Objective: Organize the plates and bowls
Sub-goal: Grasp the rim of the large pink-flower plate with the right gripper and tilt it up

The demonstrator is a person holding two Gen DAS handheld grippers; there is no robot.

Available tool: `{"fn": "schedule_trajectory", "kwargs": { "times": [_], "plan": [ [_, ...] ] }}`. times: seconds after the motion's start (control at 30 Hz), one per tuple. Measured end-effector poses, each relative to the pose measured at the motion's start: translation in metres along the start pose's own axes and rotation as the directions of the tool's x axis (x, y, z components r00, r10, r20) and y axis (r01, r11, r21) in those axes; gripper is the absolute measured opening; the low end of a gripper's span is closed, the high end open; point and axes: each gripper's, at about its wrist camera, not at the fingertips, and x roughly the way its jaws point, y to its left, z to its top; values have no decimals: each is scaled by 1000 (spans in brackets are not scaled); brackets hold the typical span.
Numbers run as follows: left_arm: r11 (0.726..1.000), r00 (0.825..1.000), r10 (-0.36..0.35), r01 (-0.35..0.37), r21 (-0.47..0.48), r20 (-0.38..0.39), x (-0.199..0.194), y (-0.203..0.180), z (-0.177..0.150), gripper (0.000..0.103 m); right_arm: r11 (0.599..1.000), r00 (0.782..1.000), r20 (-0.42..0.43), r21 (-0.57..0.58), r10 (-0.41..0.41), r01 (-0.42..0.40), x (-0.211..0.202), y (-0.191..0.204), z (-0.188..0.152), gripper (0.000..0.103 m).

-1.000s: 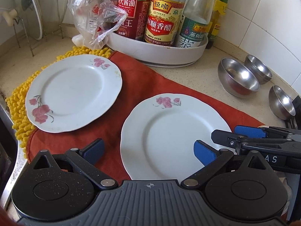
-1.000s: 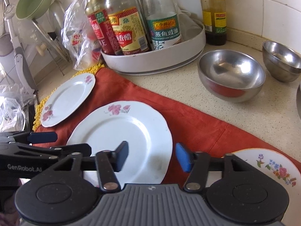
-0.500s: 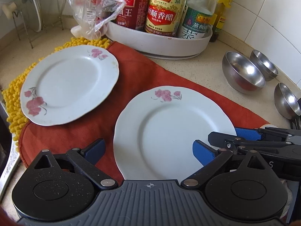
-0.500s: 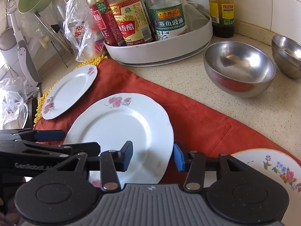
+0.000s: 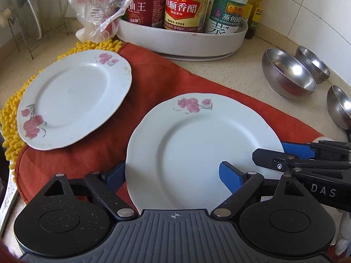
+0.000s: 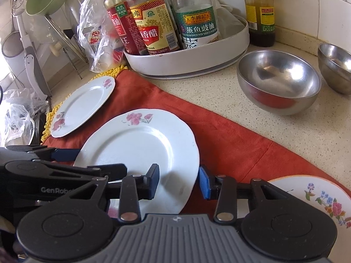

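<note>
Both grippers have narrowed since a second ago, and the near plate (image 5: pixel 204 151) now sits lower and larger in the left view, its rim between the fingers on each side. The left gripper (image 5: pixel 173 175) straddles the plate's near-left edge: one finger (image 5: pixel 114 176) lies outside the rim on the red cloth (image 5: pixel 72 157), the other (image 5: pixel 230 175) rests over the plate's face. Its fingers are closing but wide apart, and I see no pad pressing the china. The right gripper (image 6: pixel 178 180) brackets the opposite rim the same way, one finger (image 6: pixel 153 180) above the plate (image 6: pixel 140 151), one (image 6: pixel 205 185) just off its edge over the cloth; it too is closing, with a gap showing on both sides of the rim. Taking the plate from two sides looks like a way to lift it level, probably to stack it.

A far plate (image 5: pixel 72 100) lies flat, partly on the cloth and partly on a yellow mat (image 5: pixel 9 118), well apart from the near one. A third plate (image 6: pixel 316 199) with coloured flowers peeks in beside the right gripper.

Three steel bowls stand empty on the table (image 6: pixel 263 127): a large bowl (image 5: pixel 287 74), a second bowl (image 5: pixel 312 64) touching it behind, and a third bowl (image 5: pixel 339 107) near the edge of view. A white tray (image 5: pixel 182 41) holds sauce bottles (image 5: pixel 184 4); a plastic bag (image 5: pixel 98 11) leans against it.
</note>
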Motion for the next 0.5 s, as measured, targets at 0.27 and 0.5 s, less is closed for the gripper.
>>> {"fn": "schedule_trajectory", "kwargs": {
  "times": [0.27,0.5],
  "plan": [
    [1000,1000,10,-10,9,5,1,-3,2,92,999,999,-3,25,-36,36,-1,4,0,37],
    [1000,1000,8,-9,18,10,-4,-3,2,91,997,999,5,63,-44,43,-6,4,0,37]
  ]
}}
